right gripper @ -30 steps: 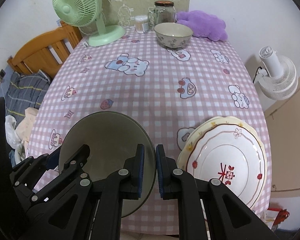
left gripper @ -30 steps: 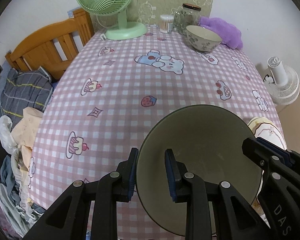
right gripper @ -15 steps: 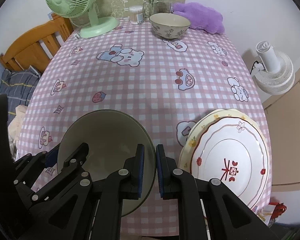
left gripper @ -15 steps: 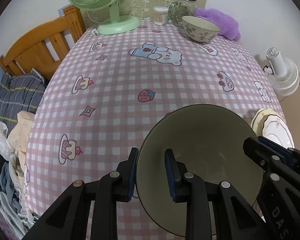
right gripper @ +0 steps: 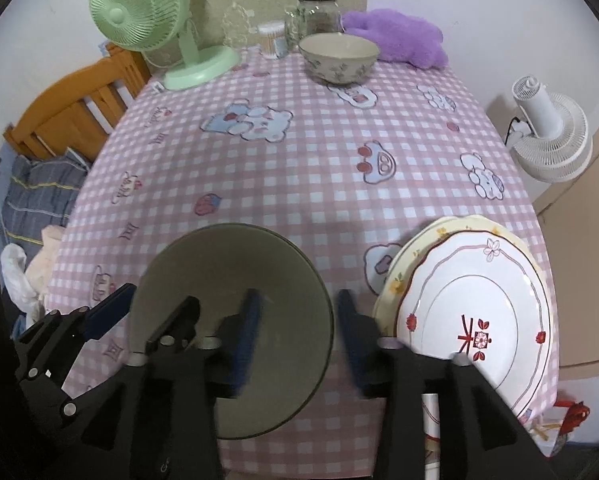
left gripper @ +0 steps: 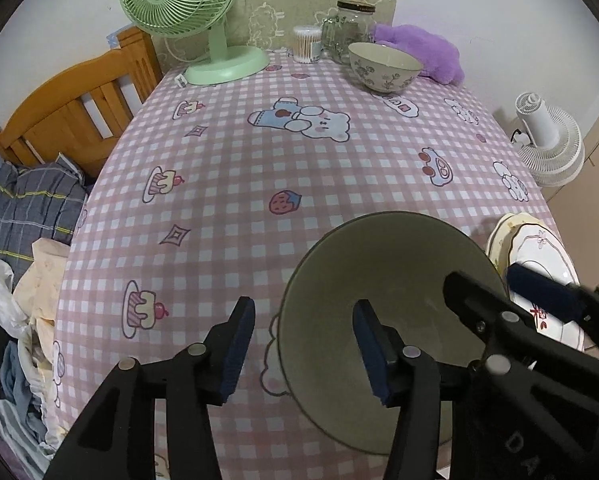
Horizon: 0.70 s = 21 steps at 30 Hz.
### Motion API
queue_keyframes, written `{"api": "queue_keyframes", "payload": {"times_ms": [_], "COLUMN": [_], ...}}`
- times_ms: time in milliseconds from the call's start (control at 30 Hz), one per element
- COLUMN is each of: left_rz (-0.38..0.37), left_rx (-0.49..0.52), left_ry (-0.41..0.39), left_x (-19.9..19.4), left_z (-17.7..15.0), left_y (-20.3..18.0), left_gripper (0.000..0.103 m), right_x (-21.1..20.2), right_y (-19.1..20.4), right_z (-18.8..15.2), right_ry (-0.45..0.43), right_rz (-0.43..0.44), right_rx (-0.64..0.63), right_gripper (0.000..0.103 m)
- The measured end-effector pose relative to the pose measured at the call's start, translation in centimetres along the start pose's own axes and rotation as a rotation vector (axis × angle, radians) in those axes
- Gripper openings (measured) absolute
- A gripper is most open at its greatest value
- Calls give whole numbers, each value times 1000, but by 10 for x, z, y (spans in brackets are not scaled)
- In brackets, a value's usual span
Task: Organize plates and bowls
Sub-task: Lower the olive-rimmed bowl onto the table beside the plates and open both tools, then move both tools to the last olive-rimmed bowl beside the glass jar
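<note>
Both grips on the olive bowl [left gripper: 395, 304] have been released since a second ago: left gripper [left gripper: 303, 352] and right gripper [right gripper: 297, 332] are seen opening astride its rim, near the stacked plates [right gripper: 475, 312] at the table's [left gripper: 299, 168] near edge.

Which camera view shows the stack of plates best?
The right wrist view: the stack of plates appears almost whole, red flower pattern clear. In the left wrist view only its far rim shows, behind the right hand-held gripper.
</note>
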<state>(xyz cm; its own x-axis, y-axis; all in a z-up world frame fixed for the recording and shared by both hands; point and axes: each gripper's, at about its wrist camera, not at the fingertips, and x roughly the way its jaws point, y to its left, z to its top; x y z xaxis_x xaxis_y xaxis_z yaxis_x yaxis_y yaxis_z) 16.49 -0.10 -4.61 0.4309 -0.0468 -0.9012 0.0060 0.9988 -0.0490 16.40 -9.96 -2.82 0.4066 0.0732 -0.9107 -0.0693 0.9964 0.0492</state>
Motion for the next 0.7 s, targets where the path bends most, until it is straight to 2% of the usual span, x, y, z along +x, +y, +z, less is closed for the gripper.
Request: {"api": "queue_keyframes", "payload": {"times_ms": [33, 67, 133, 200, 467, 567, 700], "left_rz": [-12, -16, -27, -7, -56, -47, -54], "left_rx": [3, 5, 22, 35, 25, 17, -6], "left_ry": [-7, -17, -59, -90, -146, -154, -163], "left_x": [-4, -8, -19, -26, -48, -51, -50], "left_z": [1, 1, 4, 8, 38, 52, 72], "left_y": [1, 2, 2, 1, -5, -12, -17], "left_gripper": [56, 63, 73, 85, 88, 92, 92], "right_x": [-4, -8, -15, -21, -53, -60, -61], "right_y": [1, 2, 3, 2, -9, -13, -19], "right_z": [0, 0, 1, 3, 25, 37, 61], "right_ry": [-16, -32, -55, -83, -164, -182, -187], "right_rz": [0, 4, 3, -3, -23, 2, 12], "right_rx": [2, 6, 9, 20, 71, 59, 21], "right_gripper": [67, 70, 71, 71, 74, 74, 75]}}
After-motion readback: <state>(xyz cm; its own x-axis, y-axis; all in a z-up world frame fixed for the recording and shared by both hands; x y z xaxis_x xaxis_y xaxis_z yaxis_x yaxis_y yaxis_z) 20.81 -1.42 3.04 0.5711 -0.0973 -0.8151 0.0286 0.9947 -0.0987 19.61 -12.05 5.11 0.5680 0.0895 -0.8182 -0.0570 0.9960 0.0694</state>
